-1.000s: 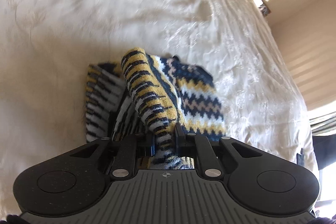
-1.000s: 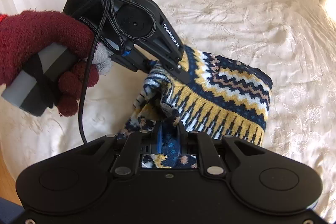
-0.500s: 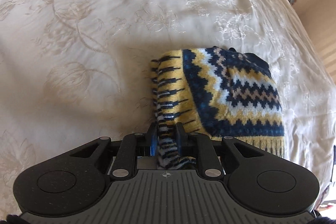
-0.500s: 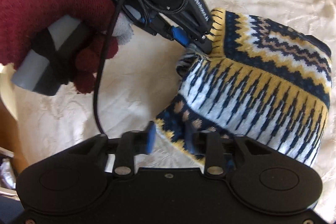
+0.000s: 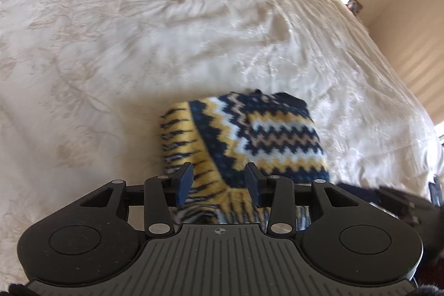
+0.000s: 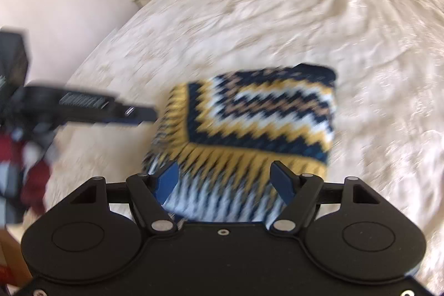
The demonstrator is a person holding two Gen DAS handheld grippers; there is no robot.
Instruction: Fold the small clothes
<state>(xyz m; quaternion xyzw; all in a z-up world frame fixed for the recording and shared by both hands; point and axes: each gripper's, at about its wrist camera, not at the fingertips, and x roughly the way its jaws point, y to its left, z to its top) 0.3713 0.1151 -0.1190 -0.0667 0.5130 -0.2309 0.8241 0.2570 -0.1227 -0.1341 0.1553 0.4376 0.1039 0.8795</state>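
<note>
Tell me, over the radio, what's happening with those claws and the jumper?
Left claw open, right claw open, neither gripping. Navy, yellow and white zigzag knitted jumper lying folded on the cream embroidered bedspread. Nothing in the way.

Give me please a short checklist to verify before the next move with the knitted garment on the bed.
1. Left hand-held gripper open, nothing pinched: ok.
2. Right hand-held gripper open, nothing pinched: ok.
3. Knitted garment lies folded as a compact rectangle on the bedspread: ok.
4. Garment edges lined up neatly: cannot tell, both views are blurred.
5. Loose fabric sticking out on the garment's left side: cannot tell, striped edge looks uneven.
6. Left hand-held gripper beside the garment in the right wrist view, not on it: ok.
</note>
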